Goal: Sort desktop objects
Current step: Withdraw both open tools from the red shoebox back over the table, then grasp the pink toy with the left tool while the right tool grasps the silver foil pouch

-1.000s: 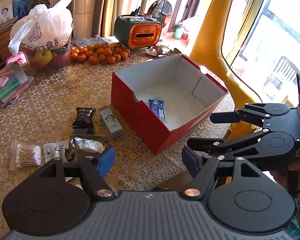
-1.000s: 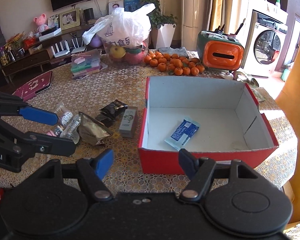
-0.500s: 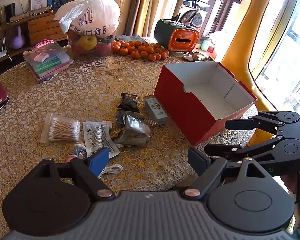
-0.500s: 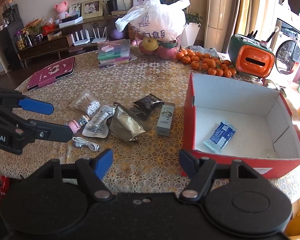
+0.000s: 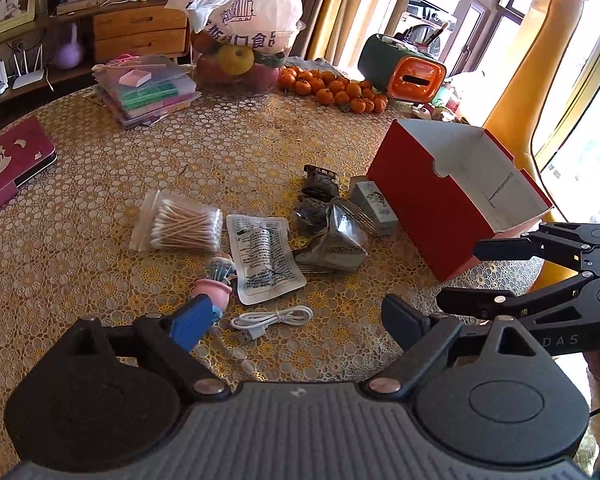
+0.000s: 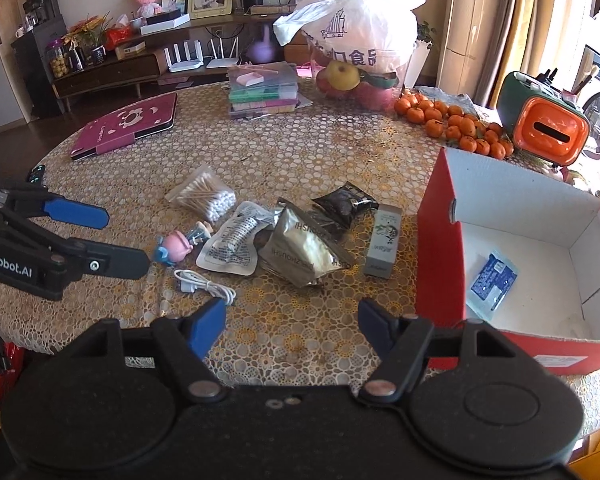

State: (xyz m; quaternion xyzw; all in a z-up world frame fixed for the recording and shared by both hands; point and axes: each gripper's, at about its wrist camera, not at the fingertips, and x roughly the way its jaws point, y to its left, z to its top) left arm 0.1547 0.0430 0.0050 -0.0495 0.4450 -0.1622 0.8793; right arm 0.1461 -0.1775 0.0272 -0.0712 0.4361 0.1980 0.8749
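Left gripper (image 5: 298, 320) hangs over the near edge of the table (image 5: 100, 168), jaws wide apart and just been opening, nothing between them. Its blue left pad (image 5: 192, 322) overlaps the pink toy figure (image 5: 214, 286) in the left wrist view; contact cannot be told. White USB cable (image 5: 272, 318) lies just ahead of the gap between the jaws. Beyond it, white sachet (image 5: 262, 258), then bag of cotton swabs (image 5: 180, 224) ahead and to the left. Silver foil pouch (image 5: 332, 246) ahead and slightly right, dark snack packet (image 5: 318, 184) behind it, small grey carton (image 5: 374, 202) beside that, just next to the red box (image 5: 428, 192), which is well to the right of this gripper.

Right gripper (image 6: 292, 326) also spread wide, empty, over bare tablecloth. From the right wrist view the cable lies ahead-left of its left pad (image 6: 208, 326), the foil pouch straight ahead, the grey carton ahead-right. The red box sits immediately right of its right finger; a blue sachet (image 6: 492, 280) lies on the box floor. The left gripper shows at far left in this view, tips near the pink toy.

Far side of the table: mandarins (image 6: 456, 124), white plastic bag (image 6: 352, 36) over fruit, orange-and-green holder (image 6: 548, 126).
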